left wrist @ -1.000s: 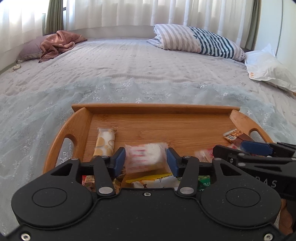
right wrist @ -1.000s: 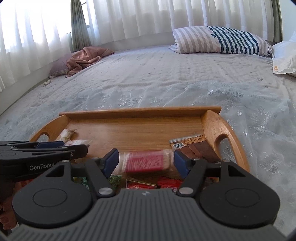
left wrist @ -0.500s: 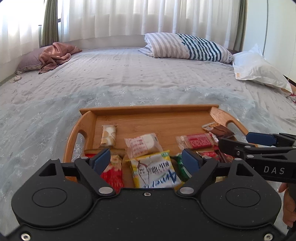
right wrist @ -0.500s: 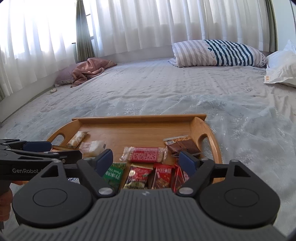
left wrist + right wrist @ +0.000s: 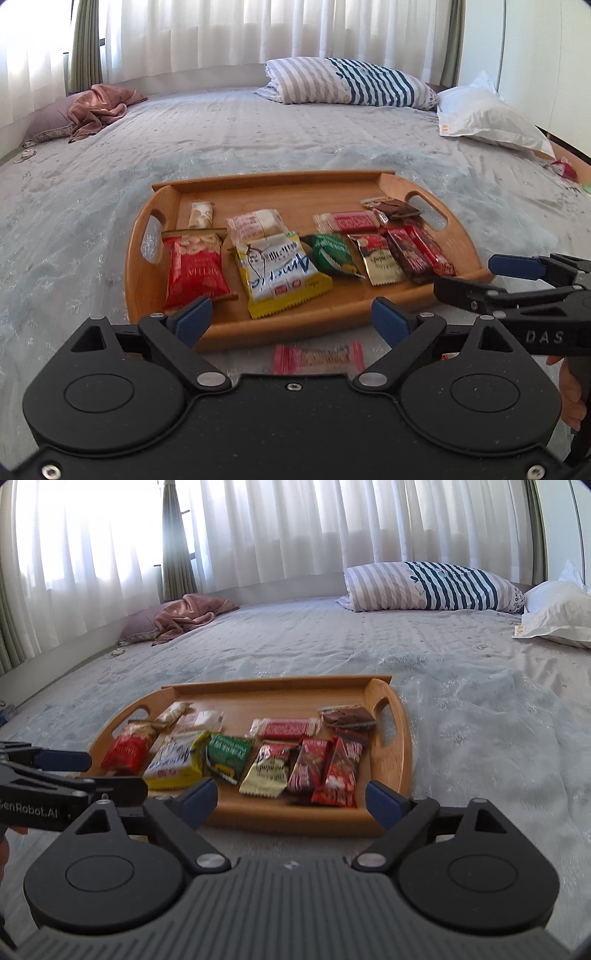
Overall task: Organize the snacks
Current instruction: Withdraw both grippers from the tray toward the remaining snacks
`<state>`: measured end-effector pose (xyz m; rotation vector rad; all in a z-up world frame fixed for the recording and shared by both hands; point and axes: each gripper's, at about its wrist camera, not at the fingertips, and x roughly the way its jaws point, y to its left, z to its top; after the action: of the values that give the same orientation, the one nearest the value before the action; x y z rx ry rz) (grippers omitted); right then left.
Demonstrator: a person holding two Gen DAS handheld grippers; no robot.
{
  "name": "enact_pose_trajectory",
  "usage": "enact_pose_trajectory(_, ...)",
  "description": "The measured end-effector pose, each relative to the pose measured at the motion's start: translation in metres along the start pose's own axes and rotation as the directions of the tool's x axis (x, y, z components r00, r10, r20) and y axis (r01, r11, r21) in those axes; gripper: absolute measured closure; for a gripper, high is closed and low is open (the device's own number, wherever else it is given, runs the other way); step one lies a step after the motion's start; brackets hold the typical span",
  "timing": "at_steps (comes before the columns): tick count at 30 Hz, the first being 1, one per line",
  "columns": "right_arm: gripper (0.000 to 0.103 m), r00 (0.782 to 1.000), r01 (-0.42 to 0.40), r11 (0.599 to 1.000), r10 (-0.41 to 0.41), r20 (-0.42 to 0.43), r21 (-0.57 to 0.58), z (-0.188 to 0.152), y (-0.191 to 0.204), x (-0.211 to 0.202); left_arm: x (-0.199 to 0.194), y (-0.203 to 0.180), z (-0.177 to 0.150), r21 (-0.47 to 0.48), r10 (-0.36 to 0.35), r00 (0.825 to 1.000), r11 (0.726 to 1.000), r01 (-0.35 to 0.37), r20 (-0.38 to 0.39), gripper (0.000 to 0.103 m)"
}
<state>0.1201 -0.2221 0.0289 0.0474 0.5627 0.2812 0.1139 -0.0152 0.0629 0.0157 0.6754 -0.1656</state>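
Observation:
A wooden tray (image 5: 458, 236) (image 5: 402, 746) lies on the bed with several snack packs in it: a red bag (image 5: 194, 269), a yellow and white pack (image 5: 280, 273), a green pack (image 5: 330, 253), a clear cracker pack (image 5: 255, 223) and a red wafer pack (image 5: 349, 221) (image 5: 286, 728). A pink-ended snack (image 5: 317, 357) lies on the bedspread in front of the tray. My left gripper (image 5: 291, 319) is open and empty, above the tray's near edge. My right gripper (image 5: 291, 799) is open and empty, also at the near edge, to the right of the left one.
The bed (image 5: 295, 140) is wide, with a striped pillow (image 5: 351, 83), a white pillow (image 5: 487, 118) and a pink blanket (image 5: 103, 107) at the far side. Curtains hang behind. A small red item (image 5: 565, 170) lies at the far right.
Both grippers let go of their packs, the cracker pack and the red wafer pack, opened wide and drew back from the tray. Both packs now lie in the tray.

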Motion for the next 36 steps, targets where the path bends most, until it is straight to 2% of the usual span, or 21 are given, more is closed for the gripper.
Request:
enact_pose_trajectory(8,0.000,0.999,-0.043,0.998,0.043,-0.014,-0.048,-0.031,0.020,-0.021,0.007,0.002,-0.011,-0.030,-0.018,0.998,0.999,0.016,-0.057,0.008)
enact_pose_trajectory(16,0.000,0.998,-0.033,0.997,0.030,-0.053,-0.073,-0.048,0.040,-0.014,0.031,0.006,-0.014,-0.081,-0.018,0.991,0.997,0.007,-0.133,0.008)
enact_pose_trajectory(20,0.000,0.997,-0.036,0.998,0.033,-0.063,-0.057,-0.053,0.044,-0.008,0.038,0.005,-0.016,-0.094,-0.021,0.989,0.996,0.008,-0.143,0.008)
enact_pose_trajectory(25,0.000,0.999,-0.002,0.993,-0.003,-0.041,-0.121,-0.065,0.053,-0.004,0.042,0.000,-0.021,-0.081,-0.016,0.990,0.997,0.004,-0.143,0.008)
enact_pose_trajectory(31,0.000,1.000,0.000,0.993,-0.001,-0.006,-0.117,-0.070,0.052,-0.005,0.043,-0.005,-0.025,-0.050,0.005,0.992,0.999,-0.012,-0.126,0.017)
enact_pose_trajectory(33,0.000,1.000,0.007,0.992,-0.006,0.001,-0.127,-0.071,0.053,-0.005,0.041,-0.008,-0.026,-0.037,0.019,0.993,0.999,-0.024,-0.118,0.023)
enact_pose_trajectory(36,0.000,1.000,0.010,0.991,-0.009,0.005,-0.133,-0.072,0.054,-0.005,0.038,-0.007,-0.027,-0.035,0.036,0.994,0.999,-0.040,-0.107,0.036)
